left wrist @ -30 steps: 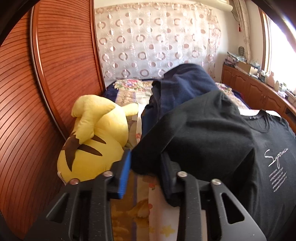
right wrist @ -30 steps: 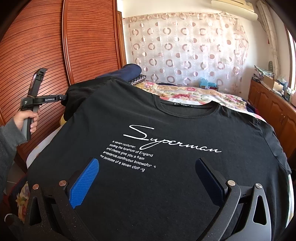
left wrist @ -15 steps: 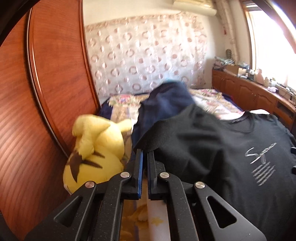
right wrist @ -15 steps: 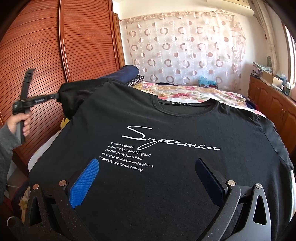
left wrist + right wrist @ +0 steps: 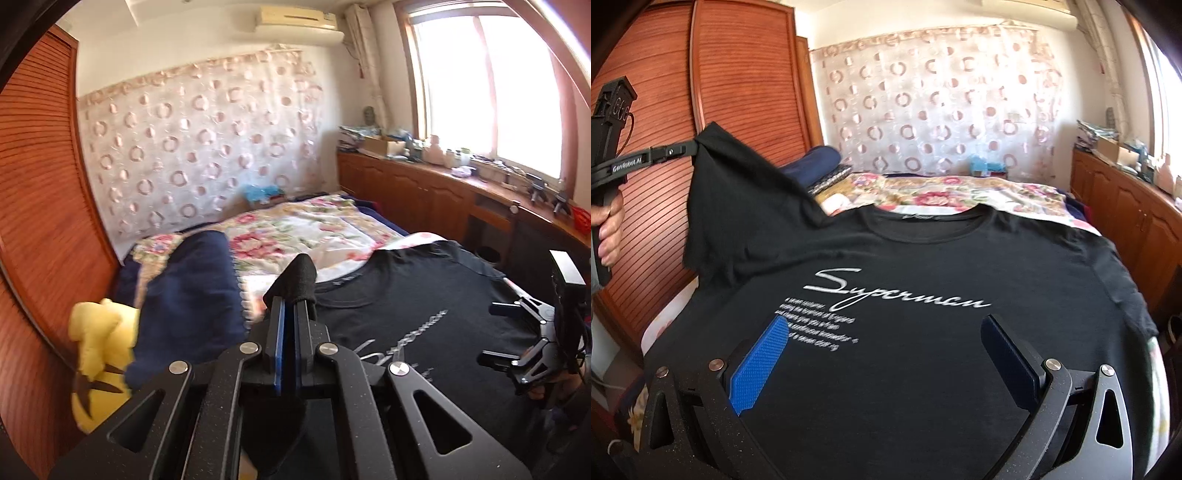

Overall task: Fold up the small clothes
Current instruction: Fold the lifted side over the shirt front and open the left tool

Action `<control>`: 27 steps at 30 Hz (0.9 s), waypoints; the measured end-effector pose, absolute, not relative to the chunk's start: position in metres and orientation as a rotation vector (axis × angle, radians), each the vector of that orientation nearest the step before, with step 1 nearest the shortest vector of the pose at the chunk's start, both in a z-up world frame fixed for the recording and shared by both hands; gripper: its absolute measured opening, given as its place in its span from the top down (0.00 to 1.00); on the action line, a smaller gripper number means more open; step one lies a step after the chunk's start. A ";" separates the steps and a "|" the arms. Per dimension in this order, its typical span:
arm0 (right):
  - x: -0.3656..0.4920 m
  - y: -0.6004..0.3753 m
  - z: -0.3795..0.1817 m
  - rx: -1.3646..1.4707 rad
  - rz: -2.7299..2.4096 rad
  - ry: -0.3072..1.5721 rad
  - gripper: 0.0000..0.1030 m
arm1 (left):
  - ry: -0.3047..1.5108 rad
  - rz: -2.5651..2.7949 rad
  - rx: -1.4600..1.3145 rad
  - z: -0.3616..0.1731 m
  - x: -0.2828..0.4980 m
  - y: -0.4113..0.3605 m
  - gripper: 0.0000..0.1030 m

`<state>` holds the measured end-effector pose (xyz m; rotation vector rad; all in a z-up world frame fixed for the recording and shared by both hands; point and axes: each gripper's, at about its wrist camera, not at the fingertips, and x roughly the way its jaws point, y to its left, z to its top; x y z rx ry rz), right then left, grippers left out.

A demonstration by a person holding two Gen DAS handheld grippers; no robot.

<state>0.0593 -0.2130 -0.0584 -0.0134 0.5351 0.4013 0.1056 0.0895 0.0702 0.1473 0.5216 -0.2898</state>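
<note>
A black T-shirt (image 5: 923, 266) with white "Superman" print lies face up on the bed; it also shows in the left wrist view (image 5: 424, 302). My left gripper (image 5: 290, 306) is shut on the shirt's left sleeve (image 5: 299, 277) and holds it raised above the bed. In the right wrist view the left gripper (image 5: 690, 147) holds the lifted sleeve (image 5: 738, 192) at upper left. My right gripper (image 5: 882, 332) is open and empty, low over the shirt's lower front. It also shows in the left wrist view (image 5: 498, 332) at the right.
A yellow plush toy (image 5: 99, 350) and a navy bundle (image 5: 188, 288) lie at the bed's left side by the wooden wardrobe (image 5: 738, 92). A floral bedspread (image 5: 306, 232) covers the bed. A wooden counter (image 5: 461, 195) with clutter runs along the right under the window.
My left gripper closed on the sleeve edge, then lifted it up and toward the shirt's middle. My right gripper stayed open over the shirt's lower front.
</note>
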 end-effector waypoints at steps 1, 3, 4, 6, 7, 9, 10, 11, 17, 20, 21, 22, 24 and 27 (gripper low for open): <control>0.059 -0.215 -0.058 -0.009 0.395 0.534 0.00 | 0.529 -0.303 0.143 0.069 0.106 0.085 0.96; 0.057 -0.220 -0.058 -0.003 0.385 0.533 0.00 | 0.531 -0.314 0.134 0.065 0.103 0.079 0.93; 0.056 -0.220 -0.058 -0.003 0.381 0.532 0.00 | 0.532 -0.317 0.128 0.064 0.100 0.078 0.88; 0.055 -0.222 -0.058 -0.006 0.375 0.533 0.00 | 0.535 -0.317 0.122 0.063 0.097 0.076 0.80; 0.055 -0.221 -0.057 -0.007 0.372 0.533 0.00 | 0.538 -0.315 0.117 0.062 0.095 0.078 0.77; 0.054 -0.218 -0.056 -0.008 0.368 0.532 0.00 | 0.546 -0.297 0.124 0.058 0.093 0.079 0.72; 0.054 -0.214 -0.056 -0.008 0.368 0.533 0.00 | 0.549 -0.284 0.125 0.055 0.091 0.084 0.67; 0.056 -0.212 -0.054 -0.007 0.370 0.533 0.00 | 0.550 -0.276 0.123 0.052 0.091 0.083 0.65; 0.061 -0.200 -0.052 -0.026 0.412 0.539 0.02 | 0.579 -0.234 0.054 0.025 0.080 0.104 0.37; 0.073 -0.191 -0.049 -0.044 0.463 0.554 0.07 | 0.614 -0.203 0.018 0.007 0.079 0.116 0.23; 0.077 -0.188 -0.047 -0.051 0.477 0.560 0.09 | 0.629 -0.195 0.011 0.001 0.079 0.119 0.23; 0.080 -0.183 -0.046 -0.060 0.492 0.565 0.11 | 0.642 -0.188 0.009 -0.006 0.079 0.122 0.23; 0.090 -0.174 -0.046 -0.080 0.525 0.580 0.15 | 0.667 -0.176 -0.005 -0.018 0.078 0.126 0.23; 0.116 -0.167 -0.048 -0.109 0.570 0.624 0.23 | 0.697 -0.173 -0.030 -0.030 0.078 0.129 0.23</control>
